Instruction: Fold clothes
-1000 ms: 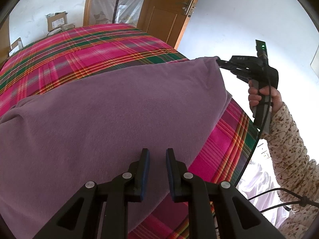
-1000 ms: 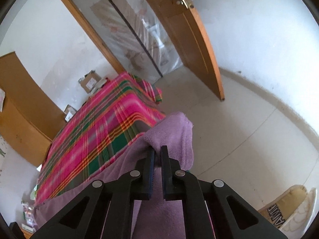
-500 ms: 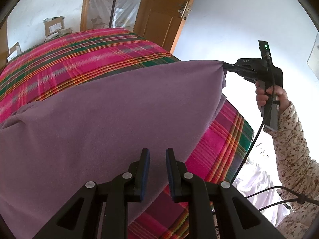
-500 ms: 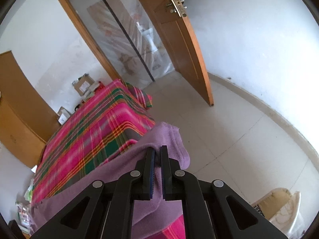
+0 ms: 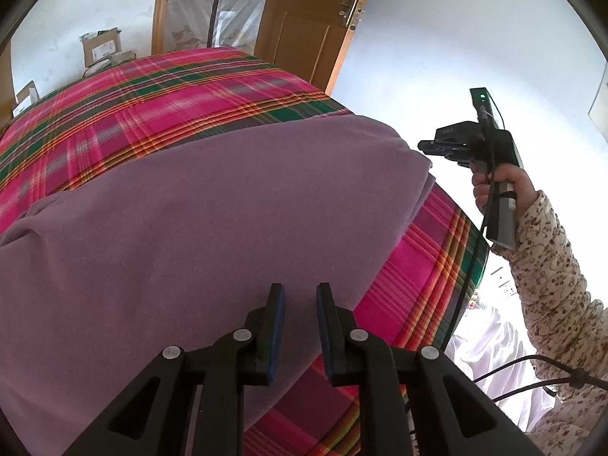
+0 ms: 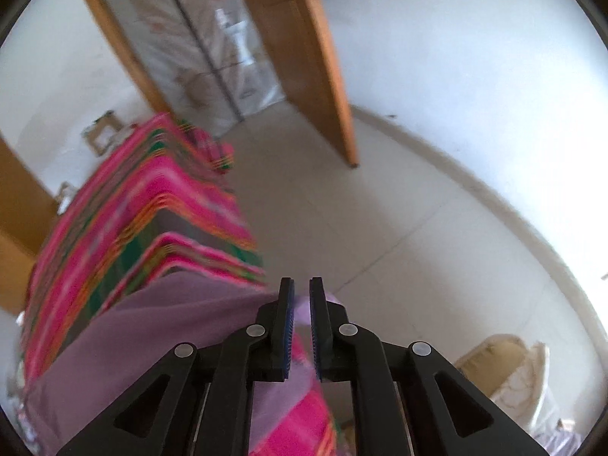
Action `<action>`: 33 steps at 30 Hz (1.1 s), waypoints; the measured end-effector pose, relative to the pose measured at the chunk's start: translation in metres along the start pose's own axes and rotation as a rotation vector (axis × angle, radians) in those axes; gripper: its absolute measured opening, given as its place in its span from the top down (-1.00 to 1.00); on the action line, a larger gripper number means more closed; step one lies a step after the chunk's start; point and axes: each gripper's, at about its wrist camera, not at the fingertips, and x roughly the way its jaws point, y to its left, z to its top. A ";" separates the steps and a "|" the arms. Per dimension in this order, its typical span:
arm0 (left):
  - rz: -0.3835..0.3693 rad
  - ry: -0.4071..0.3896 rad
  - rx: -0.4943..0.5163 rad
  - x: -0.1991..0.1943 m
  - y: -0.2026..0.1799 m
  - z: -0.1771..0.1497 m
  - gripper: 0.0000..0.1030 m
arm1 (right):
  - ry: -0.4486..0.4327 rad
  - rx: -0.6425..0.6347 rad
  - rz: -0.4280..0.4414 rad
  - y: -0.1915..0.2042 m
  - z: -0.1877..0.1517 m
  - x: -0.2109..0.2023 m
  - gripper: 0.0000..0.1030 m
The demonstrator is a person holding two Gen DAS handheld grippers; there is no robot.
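Since the earlier frames, the right hand-held gripper (image 5: pixel 425 146) had let go of the corner of the soft mauve fleece garment (image 5: pixel 212 228), and that corner had dropped from its stretched, lifted position onto the bed. In the right wrist view its jaws (image 6: pixel 300 296) were opening with a narrow gap and nothing pinched between the blue ribbed pads; the fleece lay just below and to the left of them, blurred by motion. In the left wrist view the same gripper hung just off the garment's rounded far corner, apart from it, held in a hand (image 5: pixel 501 186) with a cream floral-print sleeve (image 5: pixel 547 273). The left hand-held gripper (image 5: pixel 300 304) hovered low over the near edge of the fleece, jaws slightly apart and empty. The garment was a broad, matte, fuzzy sheet spread smoothly across the bed, with a soft crease at its left side. Under it lay the pink, green and orange plaid bedcover (image 5: pixel 152 102), a flat woven cloth draping over the bed's edge on the right. Behind the bed stood a brown wooden door (image 5: pixel 304 19) with a metal handle, a glazed doorway covered in plastic film, and small cardboard boxes (image 5: pixel 102 43) against the white wall. White cloth (image 5: pixel 490 338) and black cables lay beyond the bed's right edge.
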 end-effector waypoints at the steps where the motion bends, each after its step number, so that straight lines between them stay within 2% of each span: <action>1: 0.000 0.001 0.001 0.001 0.000 0.000 0.67 | 0.004 0.020 0.018 -0.005 0.001 -0.001 0.80; 3: -0.001 0.003 0.003 0.003 -0.002 0.000 0.67 | 0.019 0.085 0.086 -0.018 0.000 -0.003 0.79; 10: -0.003 0.007 0.007 0.004 -0.005 0.000 0.66 | 0.118 0.229 0.337 -0.037 -0.028 -0.005 0.47; 13: 0.000 0.009 0.016 0.004 -0.008 0.000 0.66 | 0.147 0.289 0.391 -0.044 -0.042 -0.005 0.44; 16: -0.005 0.013 0.027 0.005 -0.012 0.002 0.66 | 0.131 0.334 0.447 -0.048 -0.050 -0.012 0.42; 19: -0.013 0.017 0.042 0.006 -0.018 0.011 0.66 | 0.129 0.332 0.513 -0.045 -0.050 -0.014 0.42; 25: -0.025 0.012 0.082 0.008 -0.026 0.038 0.66 | 0.166 0.317 0.501 -0.035 -0.051 -0.013 0.42; 26: -0.028 0.015 0.083 0.009 -0.026 0.042 0.66 | 0.159 0.311 0.496 -0.034 -0.051 -0.014 0.47; 28: -0.035 0.015 0.092 0.011 -0.027 0.050 0.66 | 0.144 0.298 0.490 -0.031 -0.050 -0.017 0.78; 33: -0.058 0.019 0.136 0.022 -0.041 0.061 0.64 | 0.072 0.233 0.475 -0.018 -0.041 -0.034 0.88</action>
